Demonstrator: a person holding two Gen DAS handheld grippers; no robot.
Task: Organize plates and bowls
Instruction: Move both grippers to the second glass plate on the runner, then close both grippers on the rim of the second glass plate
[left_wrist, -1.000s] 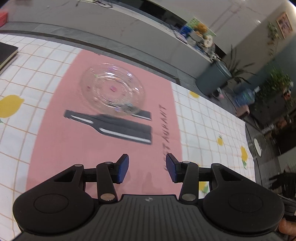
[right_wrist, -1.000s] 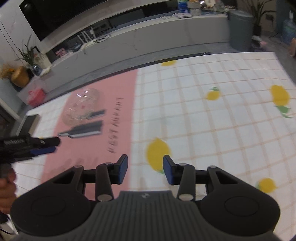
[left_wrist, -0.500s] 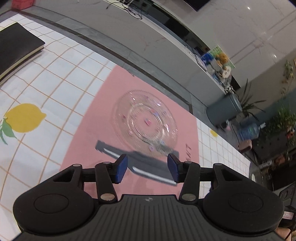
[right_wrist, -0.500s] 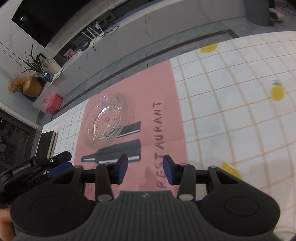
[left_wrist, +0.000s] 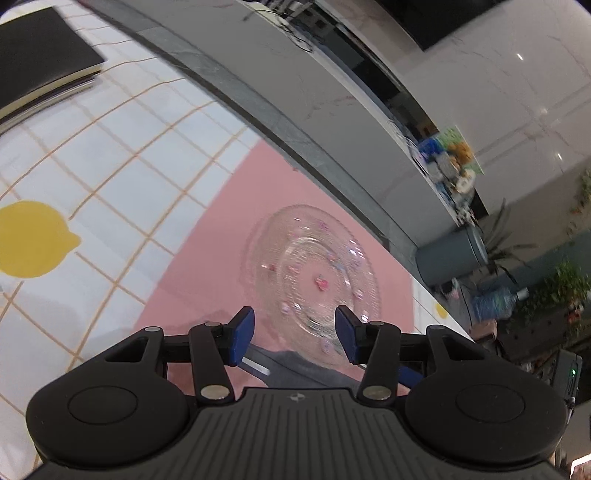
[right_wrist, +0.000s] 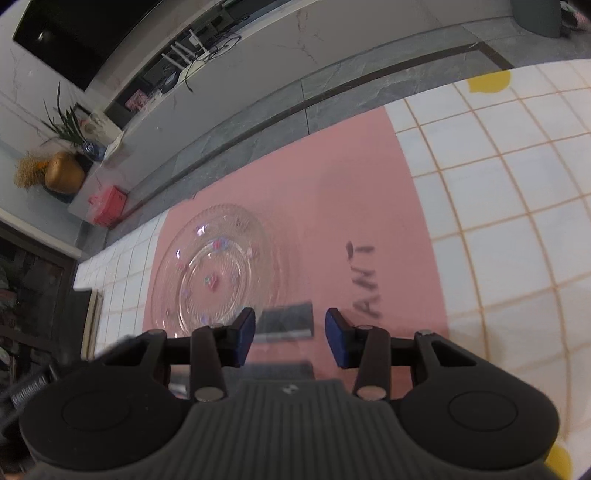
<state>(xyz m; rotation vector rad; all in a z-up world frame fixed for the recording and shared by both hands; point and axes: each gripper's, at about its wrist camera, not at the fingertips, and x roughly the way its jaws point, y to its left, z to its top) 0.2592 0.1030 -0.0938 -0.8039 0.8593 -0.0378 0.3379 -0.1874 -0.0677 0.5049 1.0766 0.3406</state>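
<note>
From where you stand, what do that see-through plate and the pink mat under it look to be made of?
The plate looks like clear pressed glass, perhaps plastic: the pink shows through it, its ridged rings catch glints, and small coloured motifs dot it. The pink mat looks like matte printed vinyl or coated cloth: flat, no shine, with dark lettering and a knife-like graphic printed on it. I can't tell more.

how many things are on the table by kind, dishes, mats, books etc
clear glass plate: 1
pink placemat: 1
black notebook: 1
Total: 3 things on the checked lemon-print tablecloth, no bowls in view.
</note>
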